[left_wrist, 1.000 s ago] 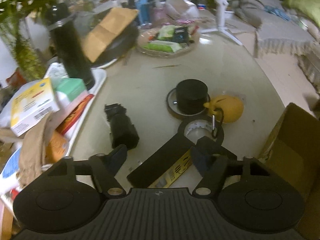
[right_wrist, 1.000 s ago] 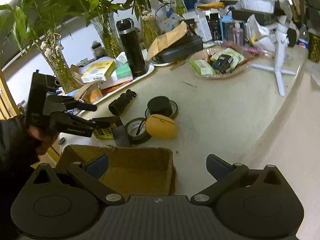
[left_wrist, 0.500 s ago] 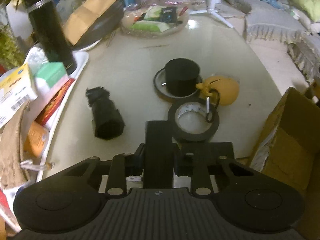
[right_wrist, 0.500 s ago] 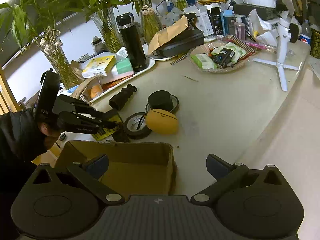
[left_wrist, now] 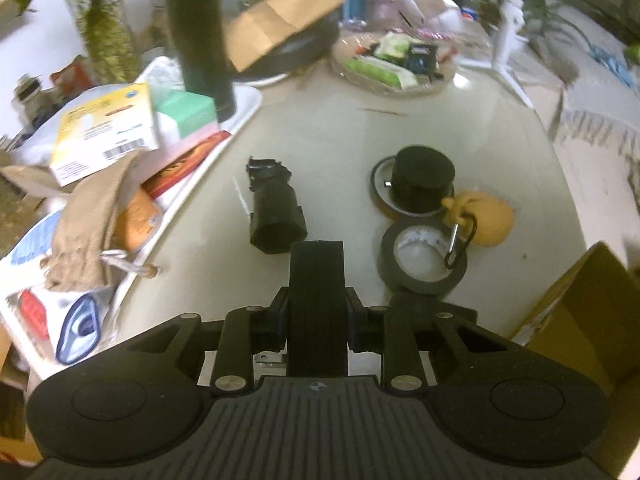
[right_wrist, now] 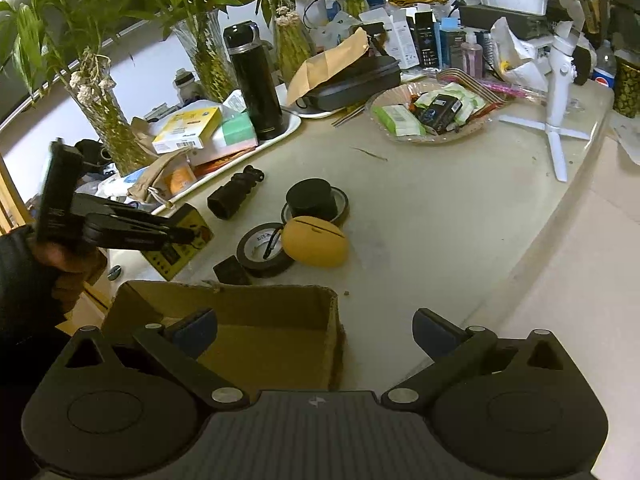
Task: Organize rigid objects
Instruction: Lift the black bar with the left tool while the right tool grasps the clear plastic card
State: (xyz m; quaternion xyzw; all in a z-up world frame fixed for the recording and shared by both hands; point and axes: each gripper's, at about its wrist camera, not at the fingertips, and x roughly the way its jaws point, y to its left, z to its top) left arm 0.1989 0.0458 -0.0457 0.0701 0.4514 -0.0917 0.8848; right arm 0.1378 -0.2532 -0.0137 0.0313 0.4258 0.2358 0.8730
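Black flat device [left_wrist: 317, 300] clamped edge-on, long axis along fingers [left_wrist: 276, 320]

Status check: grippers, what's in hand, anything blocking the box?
Left gripper shut on flat black-and-yellow device, lifted. Right gripper open, empty, over cardboard box. Tape roll close beside box; opening clear.

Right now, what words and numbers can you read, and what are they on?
No text reads clearly.
Yellow box: print and barcode, too small.
Tape roll: writing inside the core, blurred.
Bottle: round red, white and blue logo, letters unreadable.
Black-and-yellow box in the left hand-held gripper: markings blurred.
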